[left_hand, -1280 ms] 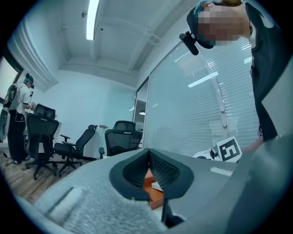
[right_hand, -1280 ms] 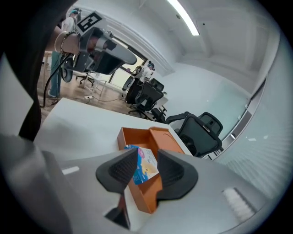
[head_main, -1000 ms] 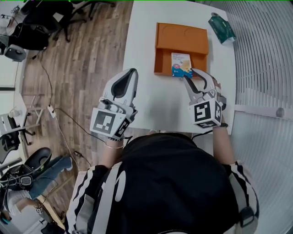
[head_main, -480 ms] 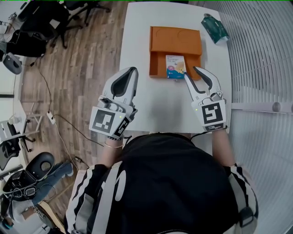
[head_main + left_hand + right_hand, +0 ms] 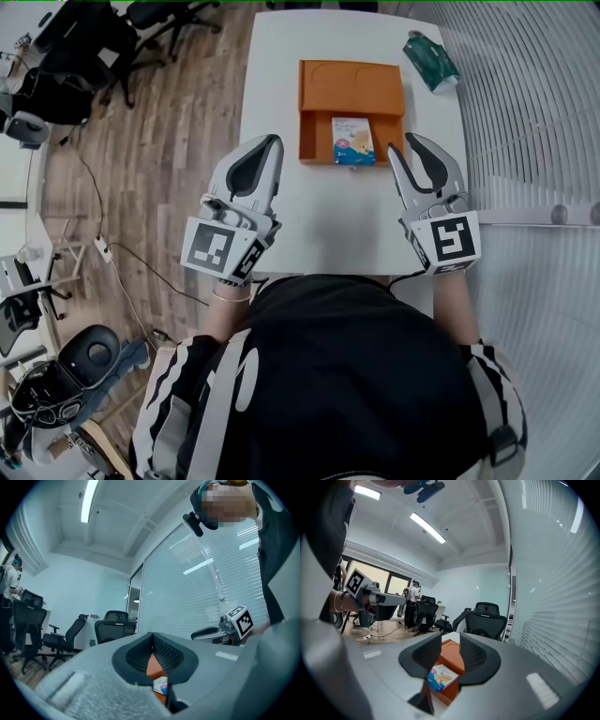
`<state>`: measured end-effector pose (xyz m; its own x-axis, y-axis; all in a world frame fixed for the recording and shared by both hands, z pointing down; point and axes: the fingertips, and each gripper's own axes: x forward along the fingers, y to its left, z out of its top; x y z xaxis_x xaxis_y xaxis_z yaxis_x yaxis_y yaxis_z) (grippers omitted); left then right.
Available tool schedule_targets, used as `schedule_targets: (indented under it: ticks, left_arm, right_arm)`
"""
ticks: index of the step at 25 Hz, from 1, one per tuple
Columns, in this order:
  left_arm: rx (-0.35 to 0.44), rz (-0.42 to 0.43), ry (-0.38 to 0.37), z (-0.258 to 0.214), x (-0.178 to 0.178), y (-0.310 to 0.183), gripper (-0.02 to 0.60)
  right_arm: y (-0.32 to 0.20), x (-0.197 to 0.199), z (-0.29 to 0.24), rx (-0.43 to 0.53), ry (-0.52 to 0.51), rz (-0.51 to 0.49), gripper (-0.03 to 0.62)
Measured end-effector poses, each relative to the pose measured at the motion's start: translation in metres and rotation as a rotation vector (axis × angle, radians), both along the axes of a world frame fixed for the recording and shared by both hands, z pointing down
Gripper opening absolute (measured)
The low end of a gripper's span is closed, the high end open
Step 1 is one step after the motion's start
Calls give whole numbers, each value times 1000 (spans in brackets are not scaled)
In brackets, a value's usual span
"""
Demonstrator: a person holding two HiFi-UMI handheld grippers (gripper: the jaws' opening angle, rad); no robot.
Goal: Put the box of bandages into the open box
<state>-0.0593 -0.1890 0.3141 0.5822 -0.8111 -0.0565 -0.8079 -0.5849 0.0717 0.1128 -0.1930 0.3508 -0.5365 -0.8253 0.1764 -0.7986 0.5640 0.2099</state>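
1. The table is carrying the whole task, and the task is looking finished to me. Its near half is lying bare, so there is open room between the person and the open box. On its left side the table is ending over the wooden floor. On its right side the edge is running close along the wall with blinds, so there is less room there.
2. The open box is sitting on the far half of the table, well inside every edge, with its opening facing up.
3. The left gripper is hovering above the left edge of the table. Its jaws are resting together, with nothing between them.
4. The right gripper is hovering near the right edge, just beside the near right corner of the open box but not touching it. Its jaws are standing apart, have just been closing a little, and are holding nothing.
5. The box of bandages is lying flat in the near part of the open box, free of both grippers. I judge that nothing is remaining except perhaps drawing the grippers away.
6. A teal packet is lying at the far right corner of the table, near the edge and apart from the open box.
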Motion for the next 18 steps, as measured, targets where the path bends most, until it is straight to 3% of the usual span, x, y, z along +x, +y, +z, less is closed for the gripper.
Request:
schedule_targets:
  ticks: [18]
  left_arm:
    - [40, 25, -2, -12, 7, -4, 2]
  right_arm:
    - [5, 17, -25, 44, -87, 57, 66]
